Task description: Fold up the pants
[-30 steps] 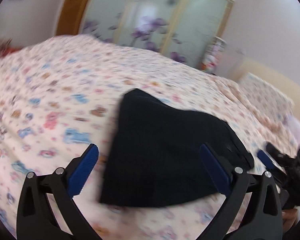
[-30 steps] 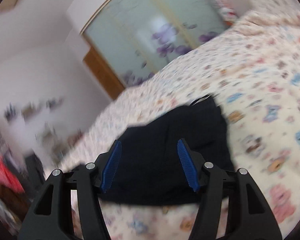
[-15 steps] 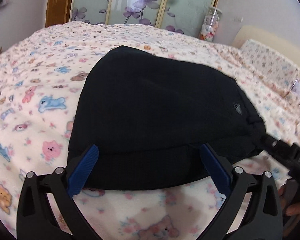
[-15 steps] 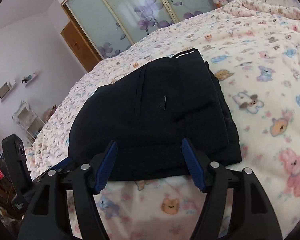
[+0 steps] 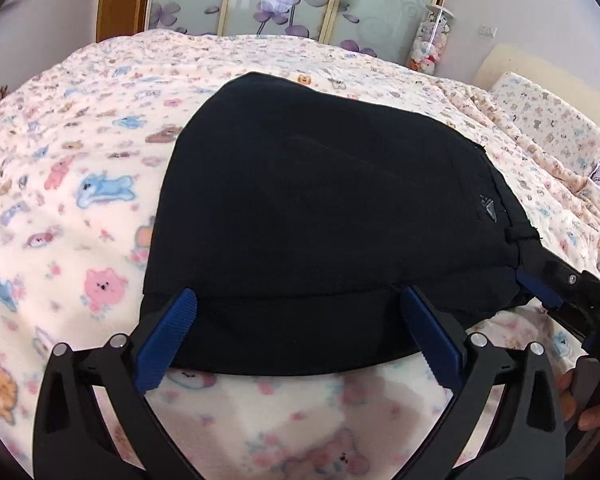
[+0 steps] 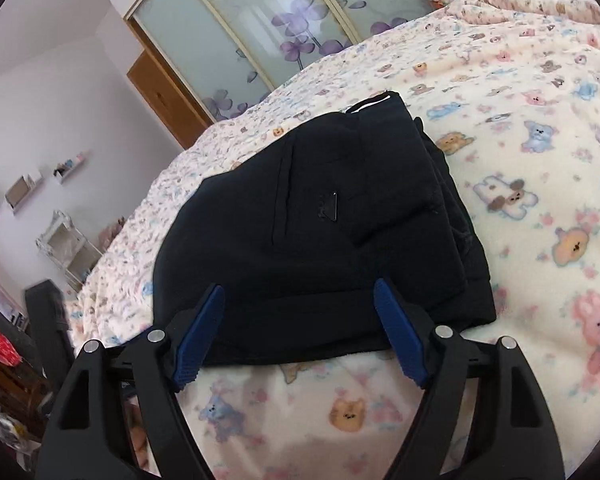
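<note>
Folded black pants (image 5: 320, 216) with a small triangular badge (image 6: 331, 209) lie mid-frame on the bear-print bed (image 5: 60, 208), left tongs (image 5: 300, 336) spread, right tongs (image 6: 300, 332) opening, neither gripping.

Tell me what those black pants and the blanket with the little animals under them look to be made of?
The black pants look like a soft, matte knit, perhaps sweatpant cotton: no sheen, thick rounded folded edges, and a small triangular badge by a pocket seam. The blanket looks like plush fleece: a fuzzy, slightly blurred nap with printed pastel bears, cats and rabbits. Neither fibre can be confirmed by sight.
</note>
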Available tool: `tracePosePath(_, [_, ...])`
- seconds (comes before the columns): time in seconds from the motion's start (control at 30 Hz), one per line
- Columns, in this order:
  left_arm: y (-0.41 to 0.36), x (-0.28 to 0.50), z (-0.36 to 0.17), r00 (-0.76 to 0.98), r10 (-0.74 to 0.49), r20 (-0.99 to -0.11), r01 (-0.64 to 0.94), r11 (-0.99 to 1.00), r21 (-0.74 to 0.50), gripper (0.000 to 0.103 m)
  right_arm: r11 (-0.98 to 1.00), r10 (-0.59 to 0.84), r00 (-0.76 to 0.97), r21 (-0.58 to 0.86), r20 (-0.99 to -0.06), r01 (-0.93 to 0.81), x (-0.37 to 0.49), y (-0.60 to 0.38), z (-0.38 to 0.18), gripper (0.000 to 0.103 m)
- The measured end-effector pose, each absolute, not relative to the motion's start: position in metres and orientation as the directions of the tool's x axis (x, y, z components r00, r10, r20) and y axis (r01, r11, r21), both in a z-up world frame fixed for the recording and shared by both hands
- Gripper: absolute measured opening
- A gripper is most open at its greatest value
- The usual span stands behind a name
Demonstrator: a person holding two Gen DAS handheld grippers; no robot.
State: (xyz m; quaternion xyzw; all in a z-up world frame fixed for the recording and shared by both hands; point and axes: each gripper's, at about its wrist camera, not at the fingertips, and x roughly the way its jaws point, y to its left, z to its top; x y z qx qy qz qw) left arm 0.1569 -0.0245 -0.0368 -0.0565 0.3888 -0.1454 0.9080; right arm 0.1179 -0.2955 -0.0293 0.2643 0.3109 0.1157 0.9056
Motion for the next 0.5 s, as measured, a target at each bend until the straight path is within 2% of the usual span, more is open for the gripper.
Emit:
tracePosePath(0.07, [-0.02, 0.157, -0.037, 0.655, -0.333, -0.678, 0.225, 0.943, -0.246, 0.101, 0.799, 0.417, 0.78, 0.598, -0.467, -0.069, 0.118, -0.302, -0.032, 0.08])
tracePosePath(0.13, [-0.017, 0.156, -0.036, 0.657, -0.343, -0.671, 0.226, 0.939, -0.258, 0.101, 0.749, 0.473, 0.778, 0.653, -0.414, -0.108, 0.116, -0.306, -0.033, 0.09])
tracePosePath(0.2, [-0.015, 0.152, -0.034, 0.663, -0.353, -0.66, 0.229, 0.935, -0.269, 0.101, 0.732, 0.473, 0.787, 0.673, -0.395, -0.102, 0.106, -0.308, -0.024, 0.091])
tracePosePath(0.27, [-0.009, 0.139, -0.026, 0.693, -0.358, -0.625, 0.227, 0.932, -0.282, 0.101, 0.773, 0.424, 0.806, 0.628, -0.412, -0.086, 0.091, -0.301, -0.015, 0.102])
tracePosePath(0.3, [-0.007, 0.132, -0.024, 0.705, -0.354, -0.615, 0.222, 0.933, -0.282, 0.101, 0.816, 0.372, 0.822, 0.574, -0.431, -0.068, 0.08, -0.295, -0.009, 0.102])
tracePosePath(0.5, [-0.003, 0.092, -0.003, 0.741, -0.33, -0.585, 0.231, 0.943, -0.24, 0.101, 0.921, 0.262, 0.856, 0.38, -0.445, -0.085, 0.041, -0.265, 0.014, 0.102])
